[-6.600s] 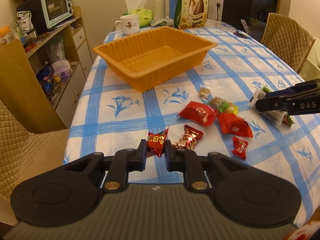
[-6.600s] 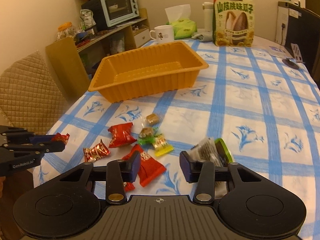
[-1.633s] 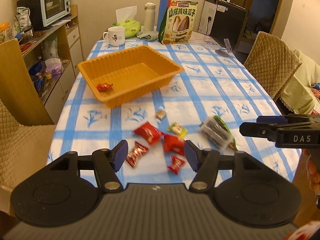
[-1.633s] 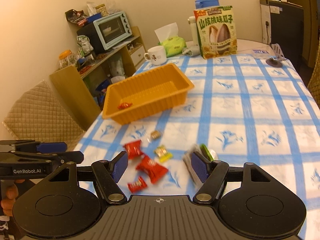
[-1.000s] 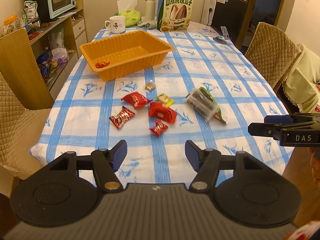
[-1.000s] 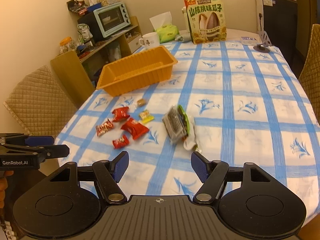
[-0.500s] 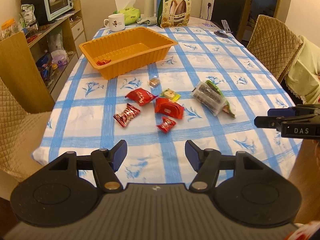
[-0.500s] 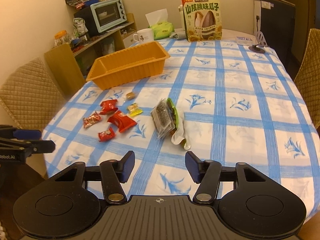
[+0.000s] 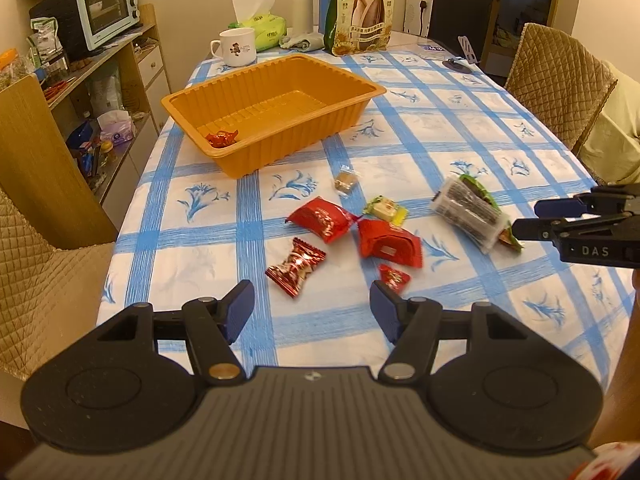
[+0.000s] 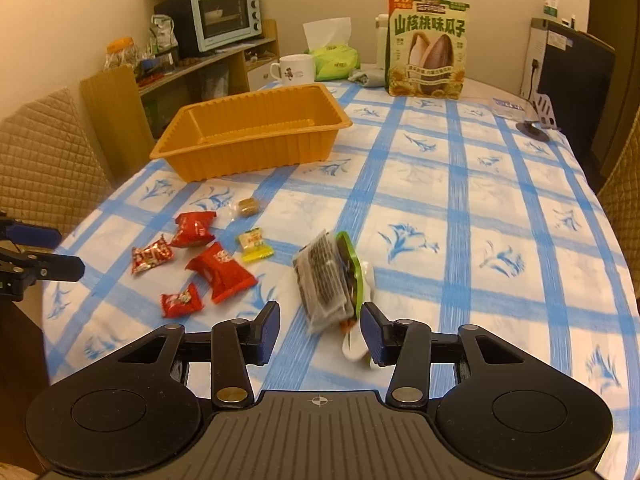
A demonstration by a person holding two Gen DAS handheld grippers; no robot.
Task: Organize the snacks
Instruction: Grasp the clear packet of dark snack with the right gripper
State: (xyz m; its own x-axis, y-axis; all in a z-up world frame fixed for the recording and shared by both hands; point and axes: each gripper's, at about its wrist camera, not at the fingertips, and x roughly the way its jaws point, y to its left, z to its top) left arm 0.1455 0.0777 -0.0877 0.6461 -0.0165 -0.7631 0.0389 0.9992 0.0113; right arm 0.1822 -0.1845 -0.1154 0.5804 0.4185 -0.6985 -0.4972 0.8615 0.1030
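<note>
An orange tray (image 9: pixel 372 89) (image 10: pixel 256 152) stands on the blue-checked table, with one red candy (image 9: pixel 222 138) inside. Several wrapped snacks lie in front of it: red packets (image 9: pixel 320 219) (image 10: pixel 221 268), a foil candy (image 9: pixel 295 267), a small red candy (image 9: pixel 394 277) (image 10: pixel 181 300), a yellow-green sweet (image 9: pixel 385 209), a brown cube (image 9: pixel 346 180) and a clear-and-green packet (image 9: pixel 468 210) (image 10: pixel 326 280). My left gripper (image 9: pixel 312 308) is open and empty, just short of the foil and small red candies. My right gripper (image 10: pixel 319 330) is open, its jaws either side of the clear-and-green packet's near end.
A sunflower-seed bag (image 9: pixel 362 8) (image 10: pixel 426 46), a mug (image 9: pixel 236 46), tissues (image 9: pixel 256 20) and a flask (image 9: pixel 301 0) stand at the table's far end. Quilted chairs (image 9: pixel 556 76) (image 10: pixel 44 152) flank the table. A shelf with a toaster oven (image 9: pixel 102 8) is at left.
Both grippers moved forward toward the snacks. The right gripper now has the clear-and-green packet between its open jaws. The red candy the left gripper held earlier lies in the tray.
</note>
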